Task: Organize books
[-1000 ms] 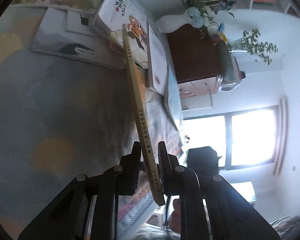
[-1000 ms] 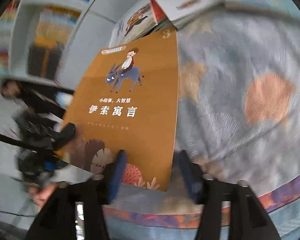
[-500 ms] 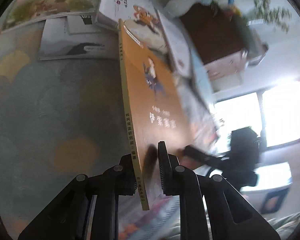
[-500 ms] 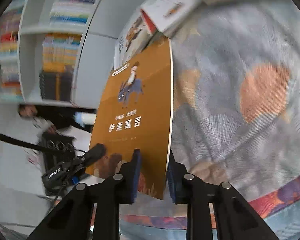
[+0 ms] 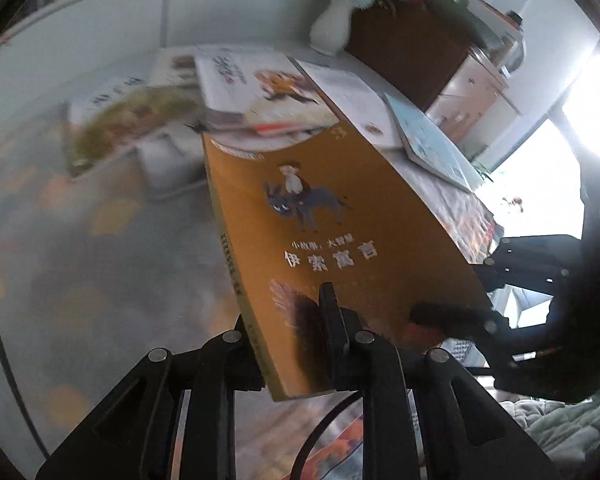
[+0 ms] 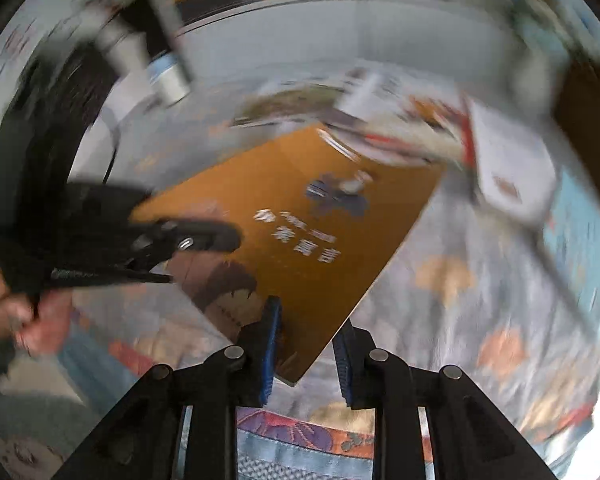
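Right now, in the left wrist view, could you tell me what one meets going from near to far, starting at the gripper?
Left gripper clamping the orange book's near edge → orange book → white picture book → white vase with flowers.

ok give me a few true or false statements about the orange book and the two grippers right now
1. Both grippers grip the orange book. True: the left gripper and right gripper each clamp its near edge.
2. The cover shows a rider on a donkey. True.
3. The book lies flat on the bedspread. False: it is lifted clear of the bedspread.
4. The white vase is empty. False: it holds flowers.
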`<act>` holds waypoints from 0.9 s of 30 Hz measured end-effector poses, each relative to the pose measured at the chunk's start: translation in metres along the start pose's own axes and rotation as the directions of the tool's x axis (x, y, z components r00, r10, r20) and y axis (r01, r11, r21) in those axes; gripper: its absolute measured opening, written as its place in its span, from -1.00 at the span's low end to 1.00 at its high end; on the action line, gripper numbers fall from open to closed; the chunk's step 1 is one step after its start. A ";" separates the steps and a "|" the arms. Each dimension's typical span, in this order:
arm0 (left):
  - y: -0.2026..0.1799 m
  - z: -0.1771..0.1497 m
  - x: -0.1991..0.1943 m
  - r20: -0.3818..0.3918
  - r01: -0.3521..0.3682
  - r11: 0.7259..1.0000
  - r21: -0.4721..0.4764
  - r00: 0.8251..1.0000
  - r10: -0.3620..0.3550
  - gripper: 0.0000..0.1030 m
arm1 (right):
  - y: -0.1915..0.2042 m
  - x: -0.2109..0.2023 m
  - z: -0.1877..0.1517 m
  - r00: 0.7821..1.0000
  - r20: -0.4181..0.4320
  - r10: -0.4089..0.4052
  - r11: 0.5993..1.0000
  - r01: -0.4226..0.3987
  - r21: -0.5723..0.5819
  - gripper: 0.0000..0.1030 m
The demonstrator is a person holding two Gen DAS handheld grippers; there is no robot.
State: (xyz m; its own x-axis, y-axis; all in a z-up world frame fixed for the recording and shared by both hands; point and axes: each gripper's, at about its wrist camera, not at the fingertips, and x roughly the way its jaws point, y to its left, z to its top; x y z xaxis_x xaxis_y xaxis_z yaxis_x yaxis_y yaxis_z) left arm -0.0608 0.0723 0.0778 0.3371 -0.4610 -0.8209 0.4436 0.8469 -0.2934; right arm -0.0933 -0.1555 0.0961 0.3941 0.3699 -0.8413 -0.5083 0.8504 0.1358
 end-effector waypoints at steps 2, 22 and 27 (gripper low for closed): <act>0.009 -0.002 -0.016 0.039 -0.003 0.999 -0.041 0.999 0.004 -0.66 | 0.011 -0.007 0.008 0.999 0.004 0.035 0.998 -0.035 -0.059 -0.50; 0.241 0.004 -0.076 0.213 -0.218 0.848 -0.484 0.910 0.355 -0.66 | 0.148 0.141 0.199 0.951 -0.002 0.309 0.908 -0.296 -0.297 -0.50; 0.265 -0.004 -0.063 0.183 -0.218 0.824 -0.522 0.915 0.359 -0.66 | 0.159 0.179 0.216 0.945 -0.042 0.323 0.907 -0.322 -0.272 -0.49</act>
State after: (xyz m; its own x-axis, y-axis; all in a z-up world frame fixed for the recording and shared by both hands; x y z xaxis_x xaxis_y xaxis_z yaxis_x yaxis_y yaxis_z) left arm 0.0321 0.3272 0.0501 0.6201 -0.1666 -0.7666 -0.1419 0.9373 -0.3185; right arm 0.0622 0.1264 0.0798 0.1761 0.6091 -0.7733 -0.7964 0.5499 0.2518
